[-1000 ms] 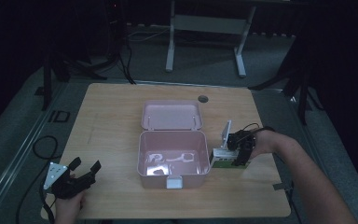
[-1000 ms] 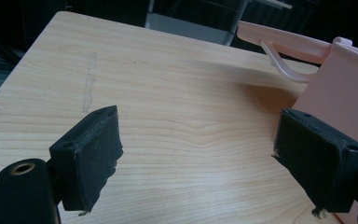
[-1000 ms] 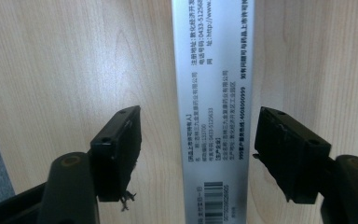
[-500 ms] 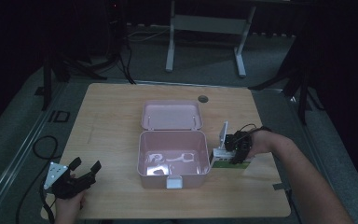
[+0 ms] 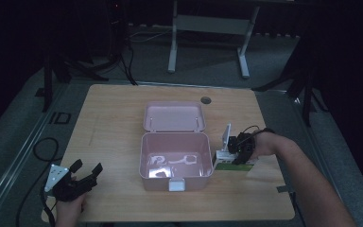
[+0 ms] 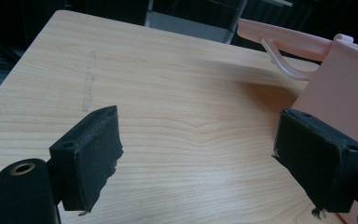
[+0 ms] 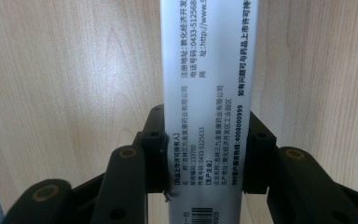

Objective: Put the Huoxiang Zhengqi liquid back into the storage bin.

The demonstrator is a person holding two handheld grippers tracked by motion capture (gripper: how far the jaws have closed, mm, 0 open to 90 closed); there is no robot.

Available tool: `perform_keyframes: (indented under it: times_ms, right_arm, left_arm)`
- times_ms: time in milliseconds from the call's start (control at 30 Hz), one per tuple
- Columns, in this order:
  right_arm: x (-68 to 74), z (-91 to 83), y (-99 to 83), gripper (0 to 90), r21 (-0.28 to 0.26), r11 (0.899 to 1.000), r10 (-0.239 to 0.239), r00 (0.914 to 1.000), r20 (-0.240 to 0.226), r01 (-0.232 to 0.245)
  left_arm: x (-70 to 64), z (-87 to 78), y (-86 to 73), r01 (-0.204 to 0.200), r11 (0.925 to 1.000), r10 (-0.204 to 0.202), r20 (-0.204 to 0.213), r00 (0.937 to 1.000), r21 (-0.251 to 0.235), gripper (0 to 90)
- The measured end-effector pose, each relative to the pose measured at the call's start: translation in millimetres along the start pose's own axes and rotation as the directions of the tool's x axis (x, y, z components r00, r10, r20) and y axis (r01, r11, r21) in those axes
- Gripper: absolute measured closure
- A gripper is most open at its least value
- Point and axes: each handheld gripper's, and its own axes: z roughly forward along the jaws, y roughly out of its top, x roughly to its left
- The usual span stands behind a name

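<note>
one medicine box (image 7: 209,93) is clamped flat between the right gripper (image 7: 205,158)'s jaws, while the left gripper (image 6: 200,158) is held agape beside one pink case (image 6: 345,88).

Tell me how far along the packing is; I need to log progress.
Done: the pink box stands open, lid back. In hand: the right gripper is shut on the white carton beside the box, still on the table. Left: lifting it in. The left gripper waits open.

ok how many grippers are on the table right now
2. The left gripper rests near the table's front left corner, jaws open on nothing. The right gripper is just right of the pink case, shut on a white box.
</note>
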Motion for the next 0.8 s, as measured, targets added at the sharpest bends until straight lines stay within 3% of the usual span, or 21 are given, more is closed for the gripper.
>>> perform_keyframes:
  times_ms: [200, 333, 500, 800]
  right_arm:
    - [-0.9, -2.2, -0.6, 61.6, 0.002, 1.000, 0.003, 1.0000, -0.005, -0.003]
    - [0.5, -14.6, -1.0, 61.7, -0.016, 1.000, 0.005, 1.0000, 0.006, -0.005]
    - [6.4, -38.5, -1.6, 61.7, -0.030, 1.000, 0.008, 0.9993, 0.036, -0.007]
    - [17.1, -89.7, -4.3, 61.8, -0.056, 0.996, 0.067, 0.9954, 0.069, -0.063]
  left_arm:
    - [0.1, 0.2, 0.0, 0.000, 1.0000, 0.000, -0.001, 1.0000, 0.001, 15.1]
    - [0.5, 0.0, -0.1, 0.001, 1.0000, -0.001, -0.002, 1.0000, 0.001, 15.1]
    - [-0.1, -0.3, 0.0, 0.000, 1.0000, 0.000, -0.001, 1.0000, 0.000, 15.1]
    - [-0.4, -0.5, 0.1, -0.001, 1.0000, 0.001, 0.000, 1.0000, -0.001, 15.1]
